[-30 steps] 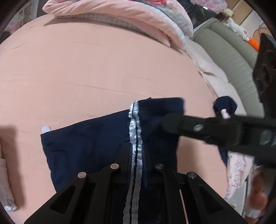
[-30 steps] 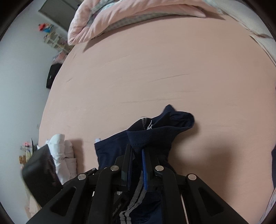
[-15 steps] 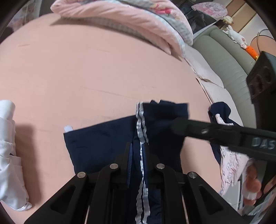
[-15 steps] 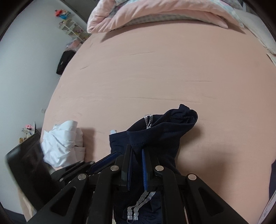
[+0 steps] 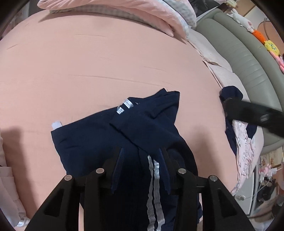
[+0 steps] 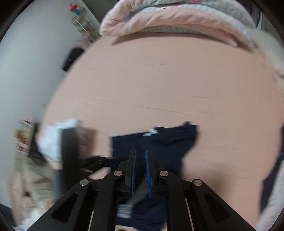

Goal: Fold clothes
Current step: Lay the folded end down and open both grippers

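Navy shorts [image 5: 110, 142] with silver side stripes lie folded on the pink bed sheet [image 5: 88, 62], a white tag at their left corner. My left gripper [image 5: 141, 151] is open just above them, fingers spread wide, holding nothing. In the blurred right wrist view the shorts [image 6: 159, 142] lie below my right gripper [image 6: 140, 152], whose fingers stand a narrow gap apart with no cloth between the tips. The right gripper's finger [image 5: 252, 115] shows at the right of the left wrist view, away from the shorts.
A pink folded duvet [image 5: 124, 10] lies at the head of the bed. A navy and floral garment [image 5: 237, 135] hangs at the bed's right edge by a grey-green sofa [image 5: 248, 58]. White clothes [image 6: 53, 140] lie to the left.
My left gripper has opened and let go of the shorts, which now lie folded over. My right gripper has let go and pulled away to the right.
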`<act>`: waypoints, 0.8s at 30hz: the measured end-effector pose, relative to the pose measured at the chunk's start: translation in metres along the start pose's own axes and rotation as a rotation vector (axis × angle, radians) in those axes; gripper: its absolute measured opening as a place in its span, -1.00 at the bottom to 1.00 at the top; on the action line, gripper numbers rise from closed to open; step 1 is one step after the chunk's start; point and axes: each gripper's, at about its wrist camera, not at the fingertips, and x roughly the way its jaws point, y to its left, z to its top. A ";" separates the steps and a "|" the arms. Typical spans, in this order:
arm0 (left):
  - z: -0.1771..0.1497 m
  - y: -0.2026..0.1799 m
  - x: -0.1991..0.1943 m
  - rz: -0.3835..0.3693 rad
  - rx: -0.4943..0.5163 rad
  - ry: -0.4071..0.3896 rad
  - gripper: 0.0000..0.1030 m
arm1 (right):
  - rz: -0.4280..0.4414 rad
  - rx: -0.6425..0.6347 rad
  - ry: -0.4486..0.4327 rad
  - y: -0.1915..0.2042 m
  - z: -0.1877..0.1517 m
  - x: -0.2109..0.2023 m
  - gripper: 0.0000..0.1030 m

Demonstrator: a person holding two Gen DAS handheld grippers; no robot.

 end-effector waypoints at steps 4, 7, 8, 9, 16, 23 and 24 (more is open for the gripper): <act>-0.004 0.004 0.000 0.015 0.002 0.023 -0.29 | 0.003 0.011 0.043 -0.007 -0.008 0.017 -0.83; -0.013 0.008 0.000 0.005 -0.006 0.049 -0.28 | 0.008 0.036 0.072 -0.015 -0.016 0.032 -0.58; -0.015 0.007 0.001 0.004 -0.008 0.054 -0.28 | 0.000 0.040 0.079 -0.015 -0.020 0.036 -0.30; -0.018 0.007 0.002 0.003 -0.009 0.060 -0.28 | -0.008 0.044 0.086 -0.014 -0.023 0.039 -0.16; -0.035 0.006 0.011 -0.006 -0.021 0.096 -0.28 | 0.085 0.143 0.164 -0.015 -0.039 0.066 -0.16; -0.044 0.004 0.009 -0.006 -0.041 0.079 -0.28 | 0.104 0.192 0.210 -0.009 -0.041 0.083 -0.16; -0.045 0.004 0.009 -0.005 -0.048 0.073 -0.28 | 0.102 0.200 0.217 -0.008 -0.040 0.086 -0.16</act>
